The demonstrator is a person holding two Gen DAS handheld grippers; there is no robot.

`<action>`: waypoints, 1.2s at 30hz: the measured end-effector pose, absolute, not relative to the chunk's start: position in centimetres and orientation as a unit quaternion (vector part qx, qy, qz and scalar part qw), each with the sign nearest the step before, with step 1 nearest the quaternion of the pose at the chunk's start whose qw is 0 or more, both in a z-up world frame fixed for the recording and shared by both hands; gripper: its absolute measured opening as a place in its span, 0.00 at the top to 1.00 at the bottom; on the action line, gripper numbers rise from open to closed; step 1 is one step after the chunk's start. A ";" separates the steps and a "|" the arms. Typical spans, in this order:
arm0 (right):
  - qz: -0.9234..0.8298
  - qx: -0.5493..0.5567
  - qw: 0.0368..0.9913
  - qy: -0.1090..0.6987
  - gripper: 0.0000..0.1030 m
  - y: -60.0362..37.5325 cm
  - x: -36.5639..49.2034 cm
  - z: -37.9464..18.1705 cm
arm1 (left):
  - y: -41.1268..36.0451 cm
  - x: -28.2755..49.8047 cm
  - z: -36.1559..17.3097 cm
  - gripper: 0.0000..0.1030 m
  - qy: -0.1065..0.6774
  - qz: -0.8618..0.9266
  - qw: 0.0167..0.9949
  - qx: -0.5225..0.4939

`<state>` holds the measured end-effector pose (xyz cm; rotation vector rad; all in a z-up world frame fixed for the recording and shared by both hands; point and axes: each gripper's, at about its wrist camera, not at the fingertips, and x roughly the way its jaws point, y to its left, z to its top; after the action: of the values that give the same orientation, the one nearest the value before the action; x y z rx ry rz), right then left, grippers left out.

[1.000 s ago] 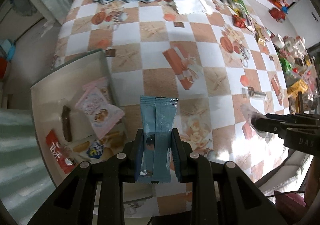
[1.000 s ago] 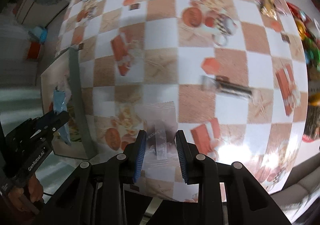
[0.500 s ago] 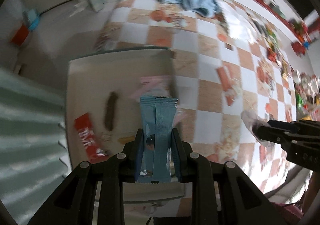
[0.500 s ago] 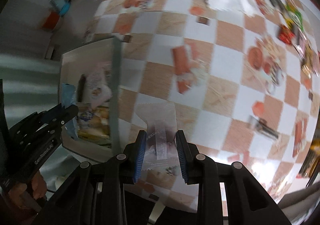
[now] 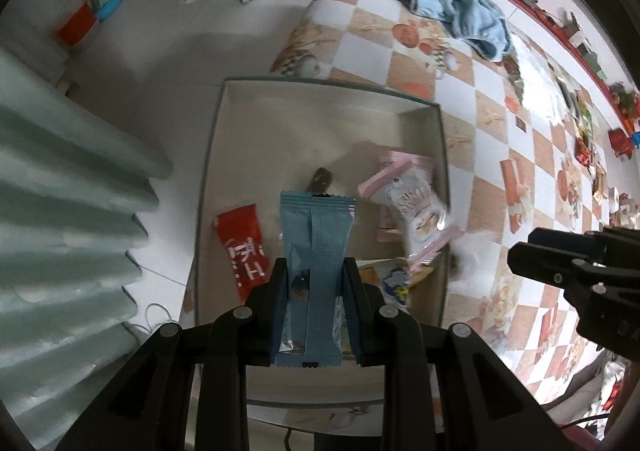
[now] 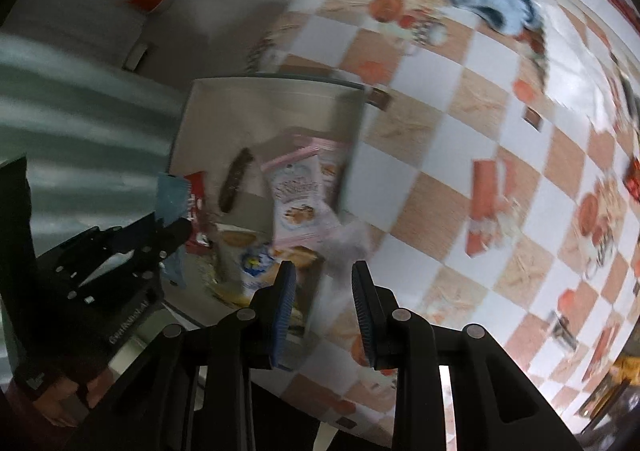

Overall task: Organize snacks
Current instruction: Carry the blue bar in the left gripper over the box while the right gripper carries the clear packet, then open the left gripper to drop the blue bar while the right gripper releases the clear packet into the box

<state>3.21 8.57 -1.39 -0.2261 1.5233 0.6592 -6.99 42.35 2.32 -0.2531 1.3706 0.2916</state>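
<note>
Left fingers (image 5: 316,283) clench blue wrapper (image 5: 314,251) lengthwise (pointing forward); right fingers (image 6: 324,291) released.

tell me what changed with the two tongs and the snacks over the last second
The right tongs have opened and let go of the clear packet, now a blur by the box wall. The left tongs swung left, from above the tablecloth to above the box. Unchanged: they remain clamped on the blue packet; the red packet and pink packet lie in the box.
</note>
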 end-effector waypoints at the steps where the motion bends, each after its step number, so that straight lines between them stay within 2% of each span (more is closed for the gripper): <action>1: 0.295 -0.104 0.668 0.675 0.69 9.0 3.2 -1.4 | 42.6 -7.1 2.1 0.72 0.630 0.136 0.755 -0.118; 7: 0.301 -0.124 0.663 0.674 0.68 11.1 3.3 -1.8 | 43.7 -7.4 1.2 0.72 0.636 0.143 0.748 -0.128; 8: 0.294 -0.128 0.666 0.674 0.65 11.0 3.5 -2.0 | 43.8 -7.5 1.0 0.72 0.637 0.143 0.746 -0.130; 9: 0.282 -0.132 0.668 0.676 0.59 10.6 3.8 -2.4 | 43.9 -7.5 0.9 0.72 0.638 0.143 0.745 -0.130; 10: 0.264 -0.135 0.669 0.682 0.29 10.0 4.1 -3.0 | 43.9 -7.5 0.8 0.72 0.639 0.142 0.745 -0.130; 11: 0.248 -0.132 0.670 0.688 0.08 9.3 4.5 -3.4 | 44.0 -7.6 0.7 0.72 0.640 0.141 0.744 -0.130; 19: 0.122 -0.033 0.636 0.761 0.08 2.6 6.0 -9.6 | 43.6 -7.6 0.0 0.72 0.652 0.131 0.737 -0.120; 22: 0.088 0.022 0.618 0.781 0.09 1.6 5.9 -11.8 | 43.4 -7.5 -0.1 0.72 0.656 0.129 0.736 -0.110; 24: 0.078 0.043 0.608 0.789 0.12 1.8 5.7 -13.1 | 43.4 -7.4 -0.2 0.72 0.659 0.130 0.733 -0.107; 28: 0.066 0.064 0.584 0.807 0.34 2.4 5.0 -15.3 | 43.5 -7.5 -0.3 0.72 0.661 0.131 0.731 -0.105; 29: 0.057 0.058 0.589 0.804 0.46 2.4 4.8 -15.2 | 43.5 -7.5 -0.3 0.72 0.661 0.131 0.732 -0.105; 30: 0.058 0.051 0.592 0.803 0.53 2.5 4.7 -15.1 | 43.6 -7.5 -0.3 0.72 0.660 0.132 0.732 -0.106; 31: 0.064 0.042 0.594 0.801 0.70 2.6 4.7 -14.9 | 43.6 -7.5 -0.4 0.72 0.660 0.132 0.731 -0.108; 36: 0.076 0.042 0.598 0.796 0.71 1.5 4.8 -14.1 | 43.8 -7.4 -0.5 0.72 0.657 0.136 0.732 -0.119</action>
<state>4.76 1.46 -14.07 0.0976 1.8475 0.1764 -7.39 43.80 -0.47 -0.2617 1.4446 0.2983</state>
